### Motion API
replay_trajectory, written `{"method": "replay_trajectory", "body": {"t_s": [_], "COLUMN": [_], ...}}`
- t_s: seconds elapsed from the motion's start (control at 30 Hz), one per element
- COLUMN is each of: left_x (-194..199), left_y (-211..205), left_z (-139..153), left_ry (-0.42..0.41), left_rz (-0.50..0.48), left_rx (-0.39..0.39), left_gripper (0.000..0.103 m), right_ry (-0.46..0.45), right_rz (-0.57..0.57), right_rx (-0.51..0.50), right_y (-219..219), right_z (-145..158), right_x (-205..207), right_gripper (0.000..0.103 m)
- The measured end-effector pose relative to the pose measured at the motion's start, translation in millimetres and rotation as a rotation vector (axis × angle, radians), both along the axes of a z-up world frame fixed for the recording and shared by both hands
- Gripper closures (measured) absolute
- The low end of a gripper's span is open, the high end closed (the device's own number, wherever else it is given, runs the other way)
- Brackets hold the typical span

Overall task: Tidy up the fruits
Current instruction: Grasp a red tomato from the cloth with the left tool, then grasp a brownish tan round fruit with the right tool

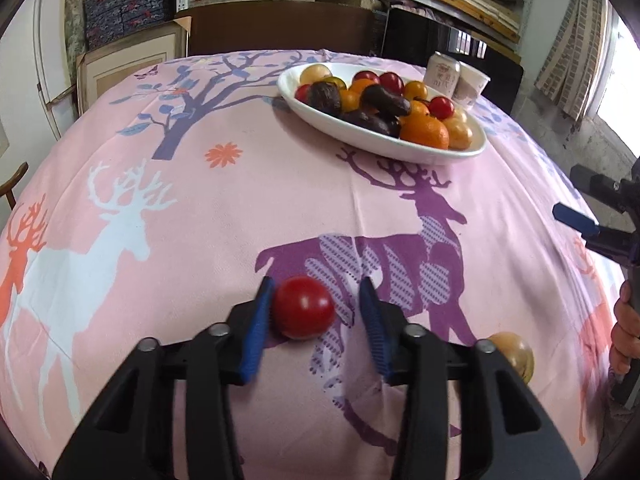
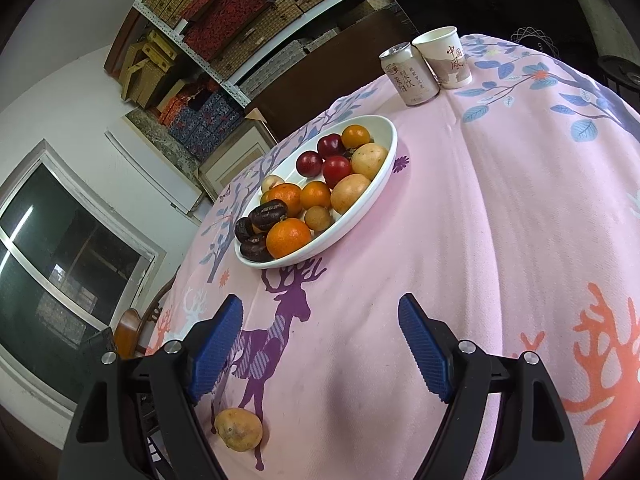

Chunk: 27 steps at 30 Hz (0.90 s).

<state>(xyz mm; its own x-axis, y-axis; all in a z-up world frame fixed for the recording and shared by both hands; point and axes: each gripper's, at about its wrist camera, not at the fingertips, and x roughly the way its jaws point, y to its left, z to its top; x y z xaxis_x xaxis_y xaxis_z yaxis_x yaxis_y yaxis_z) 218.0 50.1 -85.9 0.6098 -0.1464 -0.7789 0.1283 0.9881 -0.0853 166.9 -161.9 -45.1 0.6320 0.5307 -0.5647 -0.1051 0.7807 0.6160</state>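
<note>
The left gripper (image 1: 316, 312) was seen with its blue pads (image 1: 254, 332) narrowed around a red plum (image 1: 305, 307) on the cloth; the left pad touched the fruit, while a gap remained at the right pad, so no full grip was shown. A yellowish fruit (image 1: 516, 354) lay just beside that gripper's right finger. The right gripper (image 2: 320, 344) was held wide open above the pink deer-print tablecloth (image 2: 500, 220), with nothing between its jaws. Farther off, a white oval plate (image 2: 384, 148) was loaded with oranges, red plums, dark fruits and yellow fruits. Behind it, a drink can (image 2: 408, 74) and a paper cup (image 2: 444, 56) stood touching.
</note>
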Motion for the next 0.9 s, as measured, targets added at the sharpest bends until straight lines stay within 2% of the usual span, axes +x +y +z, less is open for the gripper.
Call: {"method": "replay_trajectory", "body": {"t_s": [0.07, 0.2, 0.3, 0.47, 0.67, 0.77, 0.83, 0.9], "left_x": [-3, -10, -14, -15, -15, -15, -15, -15], "left_y": [0, 7, 15, 22, 19, 17, 16, 15], "left_z": [1, 3, 5, 5, 5, 4, 4, 3], "left_ry": [-0.009, -0.013, -0.028, -0.023, -0.025, -0.024, -0.022, -0.020], "left_rz": [-0.014, -0.006, 0.023, 0.047, 0.038, 0.036, 0.033, 0.031], "left_rx": [-0.008, -0.047, -0.058, -0.065, -0.048, -0.038, -0.030, -0.023], "left_gripper": [0.075, 0.075, 0.075, 0.075, 0.075, 0.075, 0.075, 0.075], "right_ry": [0.002, 0.000, -0.018, -0.050, -0.080, -0.095, -0.088, -0.078], "right_rz": [0.007, 0.051, 0.143, 0.351, 0.443, 0.466, 0.471, 0.469], "right_rx": [-0.006, -0.027, -0.051, -0.183, -0.344, -0.367, -0.381, -0.385], "right_y": [2, 12, 32, 85, 123, 132, 136, 135], "right_z": [0, 1, 4, 2, -6, -7, -10, -12], "right_x": [0, -3, -12, -42, -68, -73, -72, -71], "right_gripper": [0.022, 0.022, 0.022, 0.022, 0.024, 0.036, 0.059, 0.062]}}
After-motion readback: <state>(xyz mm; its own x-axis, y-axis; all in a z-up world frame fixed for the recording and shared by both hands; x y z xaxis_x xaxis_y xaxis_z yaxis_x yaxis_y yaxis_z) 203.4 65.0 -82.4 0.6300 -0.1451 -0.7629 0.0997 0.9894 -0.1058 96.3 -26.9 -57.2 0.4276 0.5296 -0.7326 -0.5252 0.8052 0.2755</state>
